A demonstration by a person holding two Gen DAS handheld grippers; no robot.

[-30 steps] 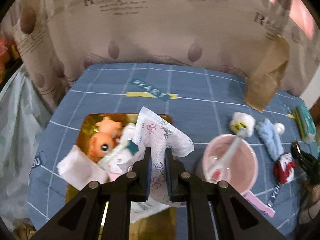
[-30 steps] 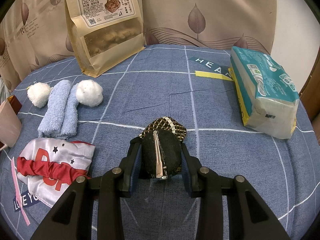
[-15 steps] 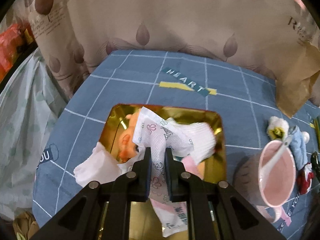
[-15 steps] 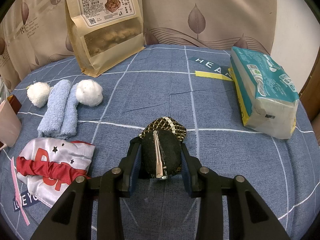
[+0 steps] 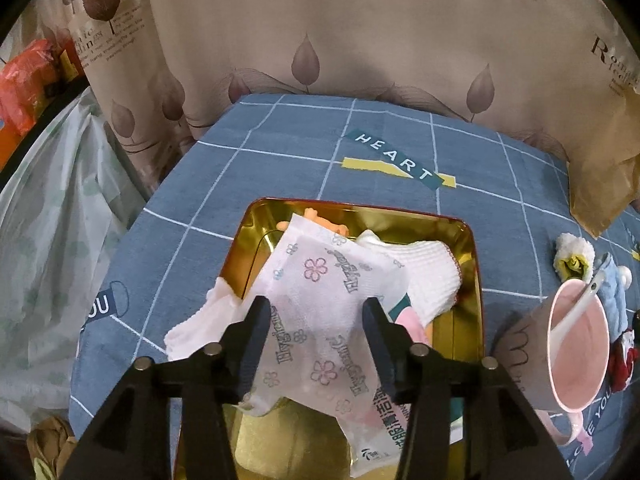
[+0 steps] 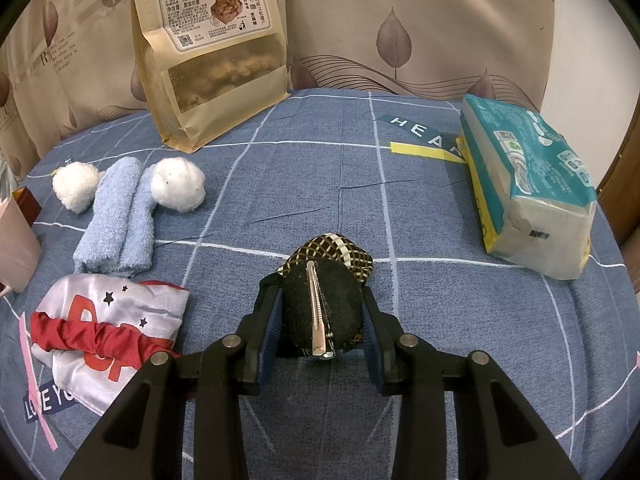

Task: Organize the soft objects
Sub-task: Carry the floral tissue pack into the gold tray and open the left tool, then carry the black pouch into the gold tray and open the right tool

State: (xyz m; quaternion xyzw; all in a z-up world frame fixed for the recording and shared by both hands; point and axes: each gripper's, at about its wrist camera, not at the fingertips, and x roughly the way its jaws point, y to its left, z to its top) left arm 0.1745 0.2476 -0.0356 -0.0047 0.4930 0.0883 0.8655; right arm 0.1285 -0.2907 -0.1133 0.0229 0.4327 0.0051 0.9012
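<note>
In the left wrist view my left gripper (image 5: 318, 318) is open over a gold tin tray (image 5: 468, 236). A white flower-printed wipe packet (image 5: 320, 292) lies loose between the fingers on top of the tray's pile. Under it are white socks (image 5: 428, 280) and an orange toy (image 5: 320, 218), mostly hidden. In the right wrist view my right gripper (image 6: 322, 320) is shut on a black hair clip with a checked bow (image 6: 324, 280), which rests on the blue cloth. A red and white satin scrunchie (image 6: 104, 320), a rolled blue towel (image 6: 120, 228) and two white pompoms (image 6: 178, 190) lie to the left.
A pink mug with a spoon (image 5: 576, 344) stands right of the tray. A brown snack bag (image 6: 212, 48) stands at the back and a tissue pack (image 6: 528, 184) at the right. A curtain hangs behind the table (image 6: 320, 160). Plastic bags (image 5: 48, 220) lie off the left edge.
My left gripper moved left over the tray with the wipe packet, then opened and let it go onto the pile. The right gripper has not moved.
</note>
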